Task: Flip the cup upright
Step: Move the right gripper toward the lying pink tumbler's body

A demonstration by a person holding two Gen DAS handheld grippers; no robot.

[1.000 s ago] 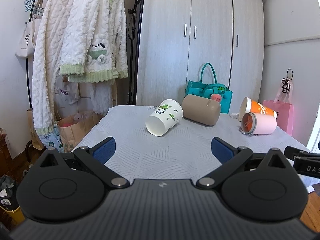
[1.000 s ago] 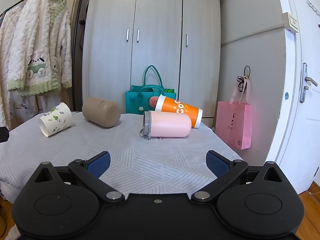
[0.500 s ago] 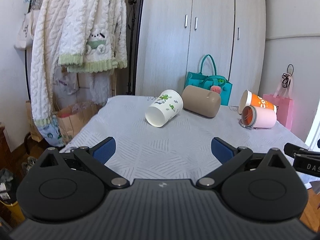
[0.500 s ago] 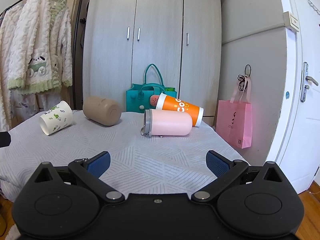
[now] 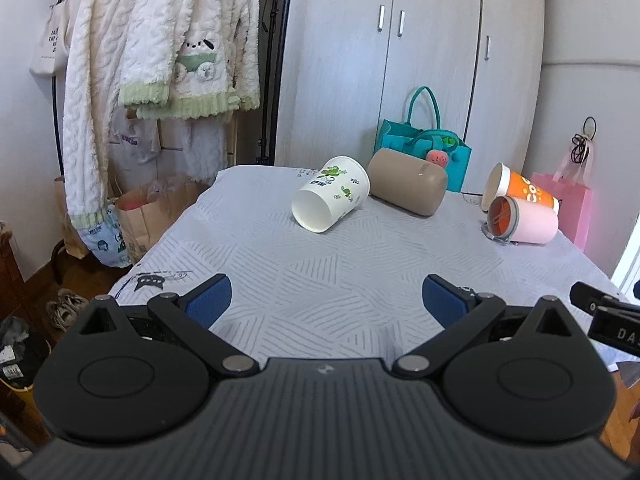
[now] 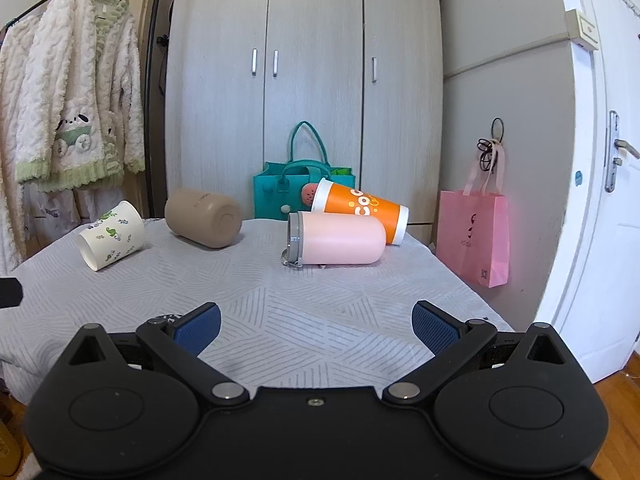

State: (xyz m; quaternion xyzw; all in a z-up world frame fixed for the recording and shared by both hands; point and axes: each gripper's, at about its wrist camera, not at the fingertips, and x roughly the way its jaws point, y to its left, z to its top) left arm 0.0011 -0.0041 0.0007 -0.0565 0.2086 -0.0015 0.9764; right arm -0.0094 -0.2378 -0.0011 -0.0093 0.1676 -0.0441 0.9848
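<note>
Four cups lie sideways on the table (image 5: 280, 280); the white paper cup (image 5: 331, 199), leaf-printed, mouth toward the camera's left, lettering unreadable; the orange cup (image 6: 362, 210) reads "CoCo"; left gripper (image 5: 326, 300) and right gripper (image 6: 316, 326) both gape, holding nothing

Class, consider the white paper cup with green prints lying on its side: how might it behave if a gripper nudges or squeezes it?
The paper cup lies on its round side, so a nudge would probably roll it, curving because it tapers. It looks thin-walled and empty, so likely light and easily crushed. The tan cup right beside it might block rolling that way.

Bare cloth (image 5: 340, 272) up to white cup (image 5: 330, 199), tan cup (image 5: 407, 187) just beside
</note>
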